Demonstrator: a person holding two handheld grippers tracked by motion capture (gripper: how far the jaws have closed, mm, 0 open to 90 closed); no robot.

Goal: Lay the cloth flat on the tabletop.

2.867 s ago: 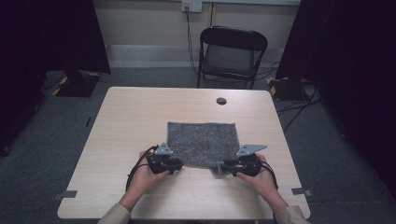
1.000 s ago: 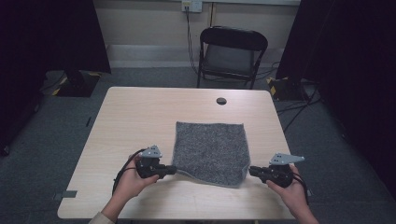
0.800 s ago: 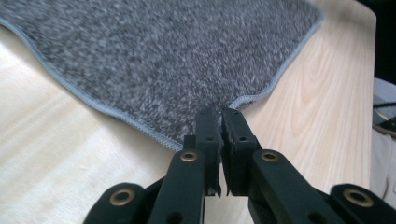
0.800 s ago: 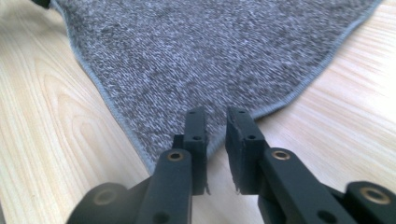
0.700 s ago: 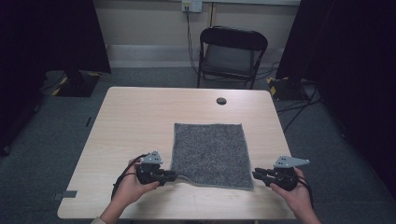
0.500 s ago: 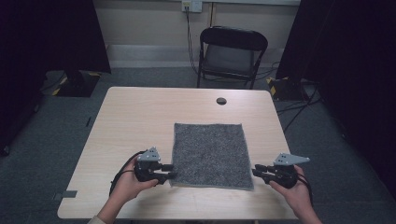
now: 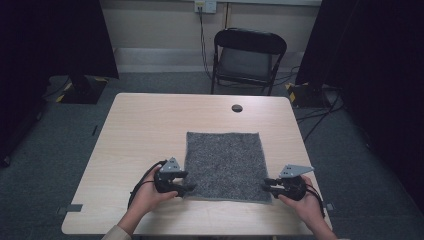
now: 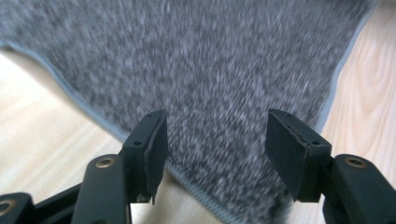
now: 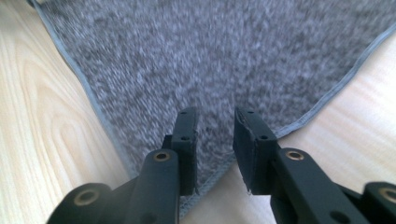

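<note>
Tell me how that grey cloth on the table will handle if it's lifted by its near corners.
The grey cloth lies flat on the table, so it is probably floppy and would sag between the corners. Its fuzzy weave should grip well rather than slip. The thin stitched hem suggests it is light.

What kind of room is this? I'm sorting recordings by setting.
Probably a recording studio or lab: black curtains at the sides, a bare wooden table, a folding chair, cables on grey carpet.
</note>
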